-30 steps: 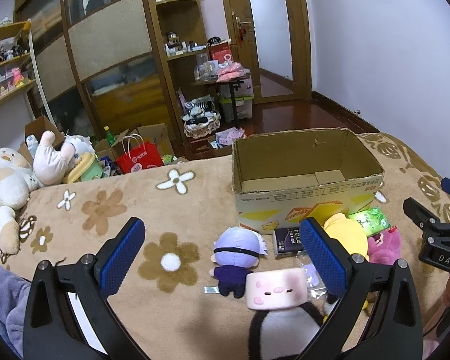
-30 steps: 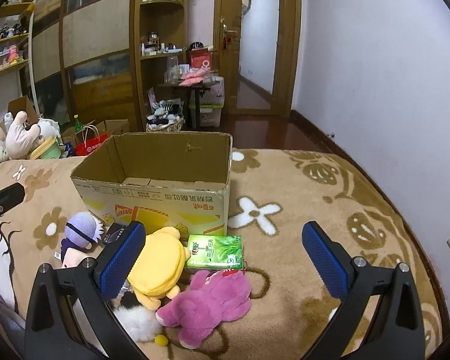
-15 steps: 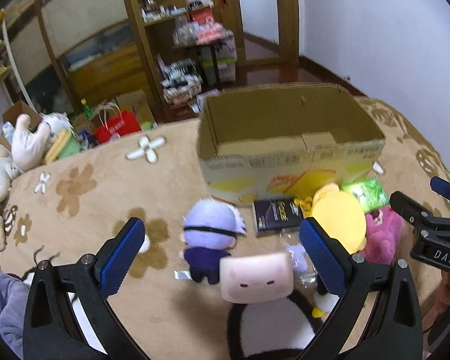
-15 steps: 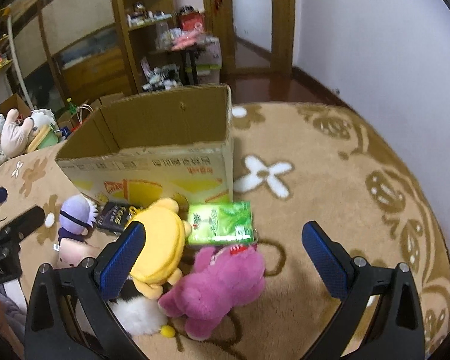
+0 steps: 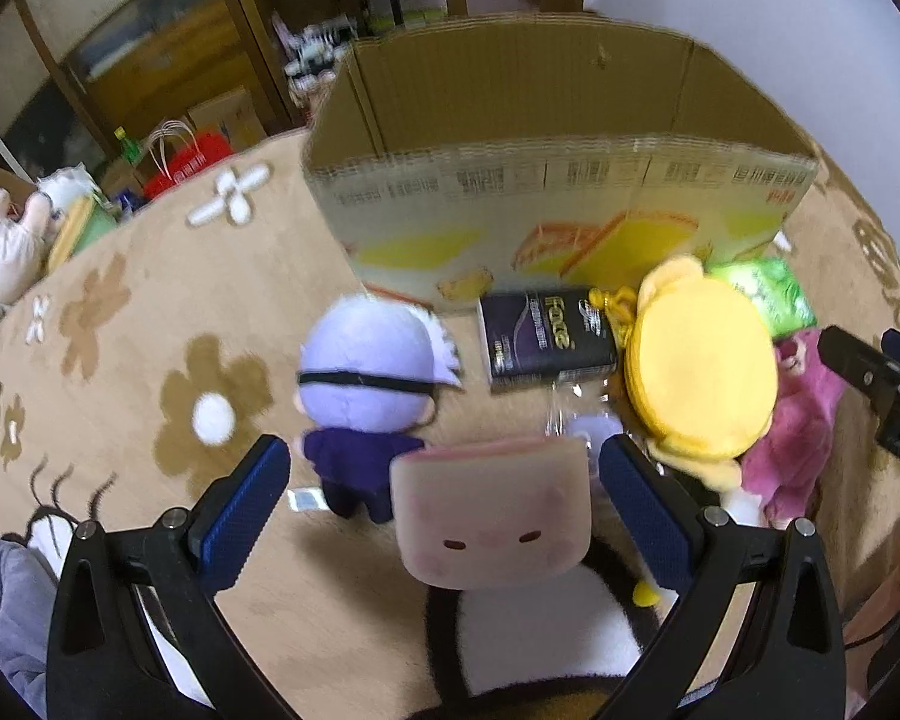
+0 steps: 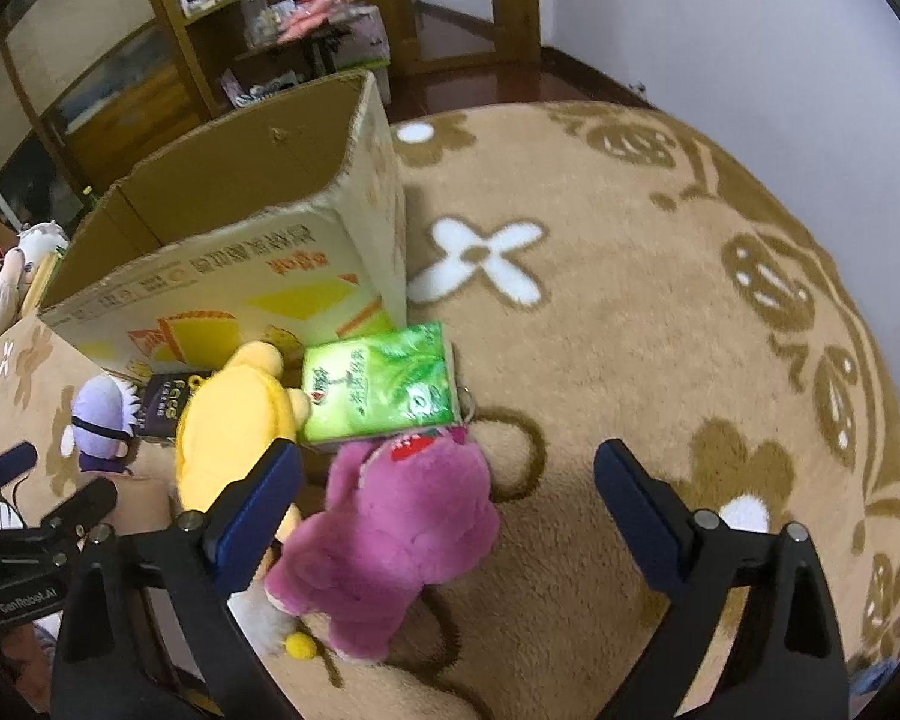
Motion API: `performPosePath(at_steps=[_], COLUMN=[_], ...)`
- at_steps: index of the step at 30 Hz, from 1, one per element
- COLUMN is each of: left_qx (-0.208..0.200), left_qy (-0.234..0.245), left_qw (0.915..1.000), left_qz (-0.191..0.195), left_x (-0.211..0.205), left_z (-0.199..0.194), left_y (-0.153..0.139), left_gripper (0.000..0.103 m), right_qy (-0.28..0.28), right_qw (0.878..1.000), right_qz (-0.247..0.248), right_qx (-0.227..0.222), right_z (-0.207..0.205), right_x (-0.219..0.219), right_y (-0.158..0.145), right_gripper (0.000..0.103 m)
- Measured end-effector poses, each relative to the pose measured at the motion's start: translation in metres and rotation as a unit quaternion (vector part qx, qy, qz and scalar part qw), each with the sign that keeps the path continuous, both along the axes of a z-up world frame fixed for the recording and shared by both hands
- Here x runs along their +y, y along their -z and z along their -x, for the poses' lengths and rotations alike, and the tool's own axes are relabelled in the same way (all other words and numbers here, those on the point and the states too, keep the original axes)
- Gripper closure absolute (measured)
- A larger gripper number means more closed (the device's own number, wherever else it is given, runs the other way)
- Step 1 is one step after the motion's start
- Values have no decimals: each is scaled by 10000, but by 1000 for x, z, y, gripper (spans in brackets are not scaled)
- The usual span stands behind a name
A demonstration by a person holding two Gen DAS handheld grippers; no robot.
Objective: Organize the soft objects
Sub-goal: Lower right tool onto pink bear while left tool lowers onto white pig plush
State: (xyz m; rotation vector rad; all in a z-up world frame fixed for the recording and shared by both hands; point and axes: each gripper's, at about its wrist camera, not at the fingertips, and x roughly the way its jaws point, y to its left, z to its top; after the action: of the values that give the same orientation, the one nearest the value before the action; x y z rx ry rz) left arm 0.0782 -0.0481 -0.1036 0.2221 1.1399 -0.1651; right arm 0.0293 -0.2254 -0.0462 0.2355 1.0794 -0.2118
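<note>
- Left gripper point(image 5: 444, 498): jaws wide apart, holding nothing, angled down at the blanket point(image 5: 150, 324). The pink square-faced plush point(image 5: 489, 531) sits between the fingers, nearer the right pad; contact can't be judged.
- Right gripper point(image 6: 447, 501): jaws wide apart, holding nothing, tilted down. The magenta plush point(image 6: 390, 546) lies just inside its left finger; bare blanket ahead of the right finger.
- Cardboard box point(image 5: 561, 180): open top, straight ahead of the left gripper, ahead-left of the right one. Only inner walls visible in both views; floor hidden, contents can't be told.
- Ahead of the left gripper, against the box front: purple-haired doll point(image 5: 372, 384) ahead-left, dark packet point(image 5: 543, 333) dead ahead, yellow plush point(image 5: 699, 384) ahead-right, green tissue pack point(image 5: 762, 294) beyond the yellow one.
- Left view only: square-faced plush with the black-and-white body under it, clear wrapper point(image 5: 570, 414) by the dark packet, red bag point(image 5: 189, 162) and white plush toys point(image 5: 6, 240) off the blanket's far-left edge.
- Right view only: green pack's full face, touching the magenta plush's head; white cross pattern point(image 6: 480, 261) ahead; left tool's body at lower left.
- Left view is motion-blurred; right view is sharp.
</note>
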Motion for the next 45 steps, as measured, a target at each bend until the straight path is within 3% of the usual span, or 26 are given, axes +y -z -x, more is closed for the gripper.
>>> performPosePath(at_steps=[3,16,24,29,45], left_qx=[228,730,724,691,541], left_qy=[4,-83,-107,-1,76], left_qw=[9997,9972,9970,9972,9981], left_qz=[9,144,232,286,283], left_x=[-1,3,10,6,-3], left_z=[-3,-11,-12,-6,13], left_y=[11,33,36,32,20], left_gripper=[1,2,17,31,49], right_qy=[55,19,-115,-171,-379], right_qw=[9999,9947,9940,9956,9974], right_qz=[-85,-732,-744,-579,-362], right_qx=[121,727,796,722,502], right_z=[-1,-13,-21,-22,-14], right_x=[-3,-7,-3,11,20], right_y=[7,42,55,54,32], right_gripper=[10,14,30,34,43])
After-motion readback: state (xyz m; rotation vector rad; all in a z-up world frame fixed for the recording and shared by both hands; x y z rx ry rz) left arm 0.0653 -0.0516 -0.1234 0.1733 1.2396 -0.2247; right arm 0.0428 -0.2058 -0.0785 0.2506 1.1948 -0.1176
